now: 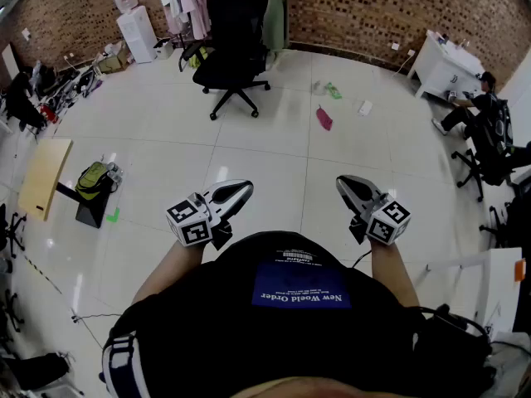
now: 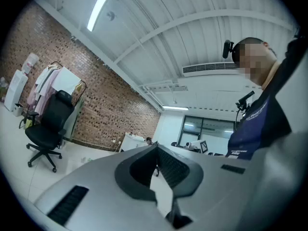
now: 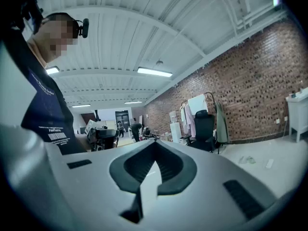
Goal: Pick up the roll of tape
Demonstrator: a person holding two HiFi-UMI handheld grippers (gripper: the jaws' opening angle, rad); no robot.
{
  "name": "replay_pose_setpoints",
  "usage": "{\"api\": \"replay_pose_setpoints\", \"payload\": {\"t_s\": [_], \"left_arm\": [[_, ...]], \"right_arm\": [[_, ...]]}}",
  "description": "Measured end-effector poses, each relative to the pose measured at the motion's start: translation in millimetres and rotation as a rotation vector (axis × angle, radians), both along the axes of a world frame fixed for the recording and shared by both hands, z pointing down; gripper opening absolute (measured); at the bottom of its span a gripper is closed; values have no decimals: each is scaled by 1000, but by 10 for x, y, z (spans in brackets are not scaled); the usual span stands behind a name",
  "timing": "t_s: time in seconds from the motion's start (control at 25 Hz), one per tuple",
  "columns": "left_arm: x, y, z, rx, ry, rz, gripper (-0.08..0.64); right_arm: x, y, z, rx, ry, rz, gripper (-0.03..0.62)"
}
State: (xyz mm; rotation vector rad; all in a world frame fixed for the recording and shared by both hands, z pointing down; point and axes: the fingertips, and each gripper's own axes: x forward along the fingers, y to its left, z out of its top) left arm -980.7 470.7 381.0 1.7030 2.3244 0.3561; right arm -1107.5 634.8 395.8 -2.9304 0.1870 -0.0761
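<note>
White tiled floor (image 1: 249, 152), brick wall behind, big open workroom. Roll of tape: not visible in any view, so I can't say where it sits relative to either gripper. Judging by type, it should be light, a stiff ring with a slick outer wrap. The best hold is probably through the core, one jaw inside and one outside, pinching the wall. Left gripper (image 1: 246, 188) and right gripper (image 1: 342, 182) are both level at the person's chest, jaws closed tip to tip, nothing between them. Well ahead of them: black office chair (image 1: 232, 36), pink scrap (image 1: 323, 118). Out past the left gripper: green bag (image 1: 93, 179).
</note>
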Motion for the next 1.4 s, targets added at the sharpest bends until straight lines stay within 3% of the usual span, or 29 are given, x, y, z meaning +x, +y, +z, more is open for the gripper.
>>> {"api": "replay_pose_setpoints", "payload": {"t_s": [0.4, 0.68, 0.96, 1.4], "left_arm": [[-476, 379, 70, -1, -17, 1, 6], [-535, 520, 189, 22, -36, 29, 6], [159, 494, 221, 3, -61, 39, 6], [2012, 364, 55, -16, -29, 87, 6]], "right_arm": [[-406, 347, 56, -22, 2, -22, -14], [-355, 503, 144, 0, -18, -18, -14], [314, 463, 122, -22, -33, -14, -14], [2084, 262, -107, 10, -14, 35, -14]]}}
